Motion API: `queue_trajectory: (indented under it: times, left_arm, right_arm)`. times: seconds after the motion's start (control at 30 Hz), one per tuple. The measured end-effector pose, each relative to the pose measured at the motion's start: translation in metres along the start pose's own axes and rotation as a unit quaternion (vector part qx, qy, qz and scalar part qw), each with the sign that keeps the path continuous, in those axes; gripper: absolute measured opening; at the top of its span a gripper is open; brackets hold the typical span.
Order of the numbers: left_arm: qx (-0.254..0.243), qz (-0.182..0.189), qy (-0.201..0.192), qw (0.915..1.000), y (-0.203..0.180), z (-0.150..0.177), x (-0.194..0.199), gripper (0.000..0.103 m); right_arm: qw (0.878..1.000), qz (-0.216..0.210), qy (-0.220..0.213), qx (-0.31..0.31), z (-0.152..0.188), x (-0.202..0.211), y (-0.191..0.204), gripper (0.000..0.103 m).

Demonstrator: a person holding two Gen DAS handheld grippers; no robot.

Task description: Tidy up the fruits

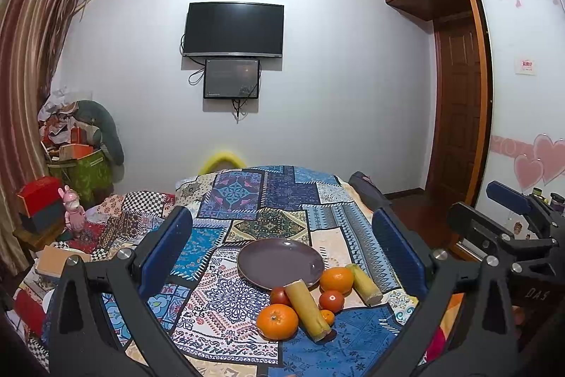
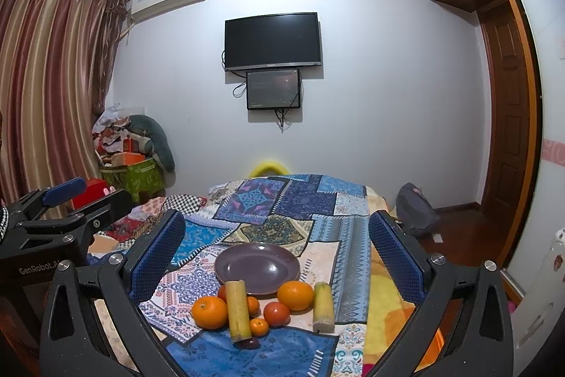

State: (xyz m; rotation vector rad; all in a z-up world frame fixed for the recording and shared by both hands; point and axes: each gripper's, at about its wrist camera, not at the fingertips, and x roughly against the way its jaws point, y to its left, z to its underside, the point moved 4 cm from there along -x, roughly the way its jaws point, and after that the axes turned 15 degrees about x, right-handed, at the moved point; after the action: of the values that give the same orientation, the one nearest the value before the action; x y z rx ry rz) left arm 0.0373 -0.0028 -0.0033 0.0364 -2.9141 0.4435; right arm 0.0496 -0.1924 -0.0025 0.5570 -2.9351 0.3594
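Hovering side by side above the near end of a bed covered with a patchwork cloth (image 2: 282, 196), both tools hang well back from the fruit. The left tool (image 1: 282, 249) has its blue pads spread wide with nothing between them, and the right tool (image 2: 275, 253) is likewise wide open and empty.

A purple plate (image 2: 243, 262) sits on the cloth and is bare. Just in front of it, the fruit lies in a loose cluster. A large orange (image 2: 209, 312) is at the left, touching a long yellow-green cane piece (image 2: 237, 310) that points toward the plate. A second large orange (image 2: 295, 295) sits close to the plate's rim on the right, with a shorter cane piece (image 2: 323, 306) just beside it. Between the two oranges rests a red tomato-like fruit (image 2: 276, 313), and another red one (image 2: 222, 293) peeks out behind the long cane. Two small tangerines (image 2: 259, 327) lie by the cane, and a small dark fruit (image 2: 251, 343) sits at its near end; what kind it is I cannot tell.

Judging by the bare plate and the untouched heap, the sorting looks not yet begun: every piece appears left to move, presumably onto the plate.
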Motion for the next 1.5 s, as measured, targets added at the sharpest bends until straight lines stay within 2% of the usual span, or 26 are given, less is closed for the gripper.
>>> queue_trajectory:
  times: [1.5]
  left_arm:
    - [-0.002,-0.002,-0.003,1.0000,-0.0015,0.0035,0.0003,0.103]
  right_arm:
    - [1.000,0.005,-0.007,0.003,-0.0014,0.0021,0.0001,0.103]
